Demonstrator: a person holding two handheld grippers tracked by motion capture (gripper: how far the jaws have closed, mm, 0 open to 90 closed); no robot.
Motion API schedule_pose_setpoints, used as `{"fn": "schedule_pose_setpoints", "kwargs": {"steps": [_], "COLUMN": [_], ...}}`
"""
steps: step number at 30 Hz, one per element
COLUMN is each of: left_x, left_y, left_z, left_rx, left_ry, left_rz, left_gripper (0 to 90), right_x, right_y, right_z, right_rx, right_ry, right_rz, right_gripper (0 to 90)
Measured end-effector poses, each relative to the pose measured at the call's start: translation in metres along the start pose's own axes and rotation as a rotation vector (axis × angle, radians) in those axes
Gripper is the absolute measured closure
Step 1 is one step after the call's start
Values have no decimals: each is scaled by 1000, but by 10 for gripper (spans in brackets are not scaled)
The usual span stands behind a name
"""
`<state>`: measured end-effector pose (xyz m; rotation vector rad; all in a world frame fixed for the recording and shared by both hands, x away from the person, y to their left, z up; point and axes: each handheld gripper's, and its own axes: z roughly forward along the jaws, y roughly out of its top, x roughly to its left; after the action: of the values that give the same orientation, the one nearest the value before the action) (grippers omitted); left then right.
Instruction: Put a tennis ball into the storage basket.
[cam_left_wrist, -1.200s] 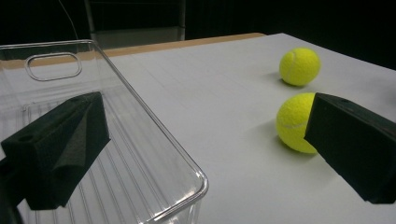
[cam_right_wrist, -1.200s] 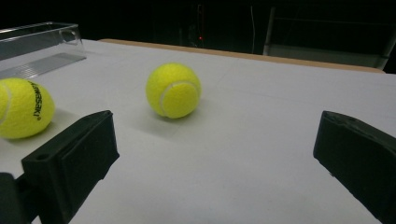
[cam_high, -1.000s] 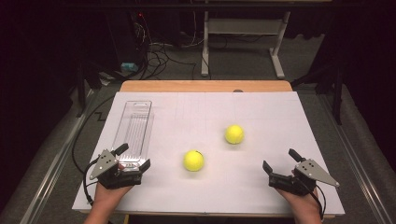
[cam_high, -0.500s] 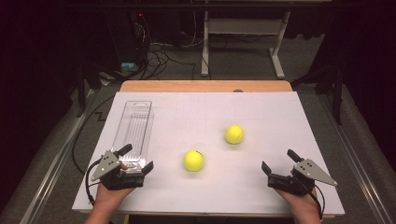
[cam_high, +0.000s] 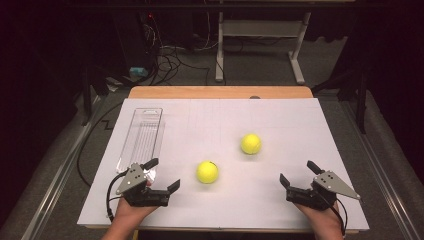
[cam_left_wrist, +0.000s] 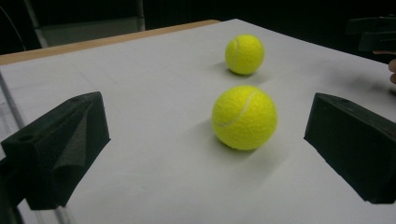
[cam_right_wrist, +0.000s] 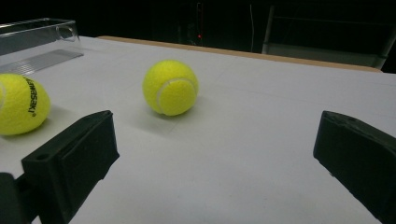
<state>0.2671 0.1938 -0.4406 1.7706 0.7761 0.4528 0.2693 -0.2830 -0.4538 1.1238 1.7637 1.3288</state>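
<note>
Left gripper at the near left of the white table, jaws wide apart, nothing between them. Near ball lies on the table just ahead of it, to its right; in the left gripper view the same ball sits between the two jaws but still beyond their tips. Far ball lies apart from the first, toward mid-table. Right gripper at the near right, jaws also wide apart and empty, aimed roughly at the far ball. Clear tray lies lengthwise along the left side, empty

Judged step: left gripper closing in on the near ball
- keep the jaws level and low, centred on the widest part
- advance until the ball sits well inside before closing; a touch from one jaw alone would likely roll it away
- squeeze gently, as the felt gives
</note>
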Motion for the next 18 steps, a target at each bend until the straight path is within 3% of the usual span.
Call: {"fn": "schedule_pose_setpoints", "kwargs": {"steps": [9,13,14,15,18], "left_x": [-12,-15,-15,-15,-14], "left_y": [4,8,8,9,11], "left_z": [12,20,20,22,27], "left_rx": [94,180,180,231,304], "left_ry": [-37,-27,-27,-30,-28], "left_rz": [15,27,27,34,45], "left_gripper": [5,5,5,5,5], "right_x": [-2,-3,-4,-4,-4], "right_y": [1,1,0,-1,-3], "right_z": [-1,1,1,0,-3], "right_rx": [-9,11,17,24,21], "right_ry": [4,13,18,17,25], "right_rz": [16,14,10,6,-3], "right_gripper": [0,0,0,0,0]}}
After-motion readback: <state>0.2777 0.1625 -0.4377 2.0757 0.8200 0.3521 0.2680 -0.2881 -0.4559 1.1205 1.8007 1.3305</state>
